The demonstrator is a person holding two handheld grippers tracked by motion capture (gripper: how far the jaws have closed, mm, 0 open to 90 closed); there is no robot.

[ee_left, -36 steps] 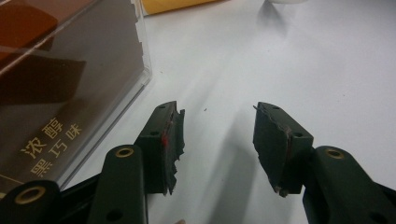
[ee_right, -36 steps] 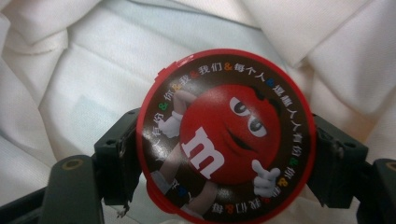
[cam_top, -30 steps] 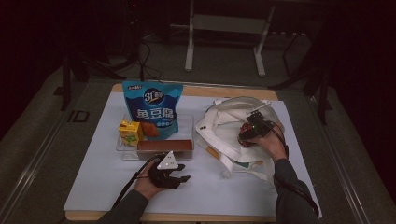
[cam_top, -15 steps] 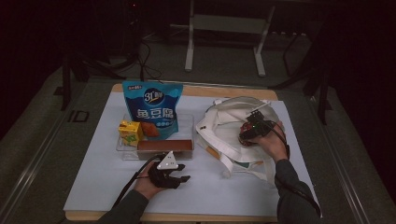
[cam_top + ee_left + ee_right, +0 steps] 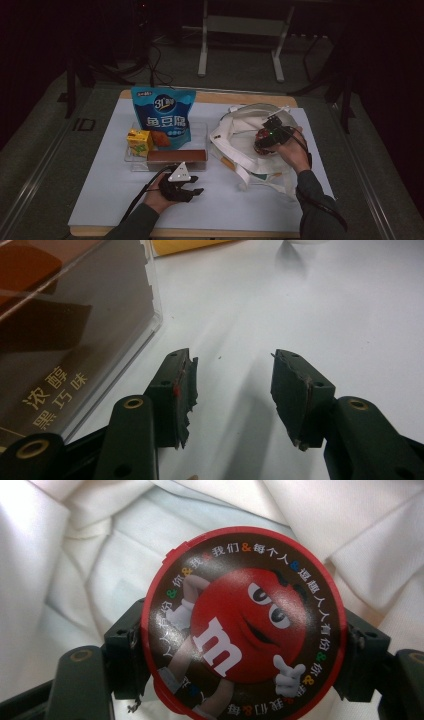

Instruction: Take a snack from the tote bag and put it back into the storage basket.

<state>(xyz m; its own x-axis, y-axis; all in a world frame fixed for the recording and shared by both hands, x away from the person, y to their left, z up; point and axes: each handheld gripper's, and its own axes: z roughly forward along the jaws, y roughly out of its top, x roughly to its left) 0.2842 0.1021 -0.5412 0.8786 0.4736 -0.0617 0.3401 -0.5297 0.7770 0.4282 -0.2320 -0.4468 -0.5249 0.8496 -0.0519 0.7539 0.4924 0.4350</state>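
Nothing moved: candy tub [image 5: 243, 625] between right claw [image 5: 245, 655] jaws.

The left tool [image 5: 192, 190] is black, topped by a grey three-cornered plate, a black cable trailing behind — its two jaws carry brass-ringed screw holes and ragged, worn pads [image 5: 186, 390], one flecked red. The right tool [image 5: 264, 141] is black too. Both sleeves are dark grey.

Far left on the white mat [image 5: 100, 165]: blue snack bag [image 5: 162, 117] upright, leaning over a clear tray [image 5: 200, 135]. Yellow carton [image 5: 139, 141] at the tray's left, brown chocolate box [image 5: 176, 156] along its near edge. Metal stand [image 5: 240, 40] beyond the table.
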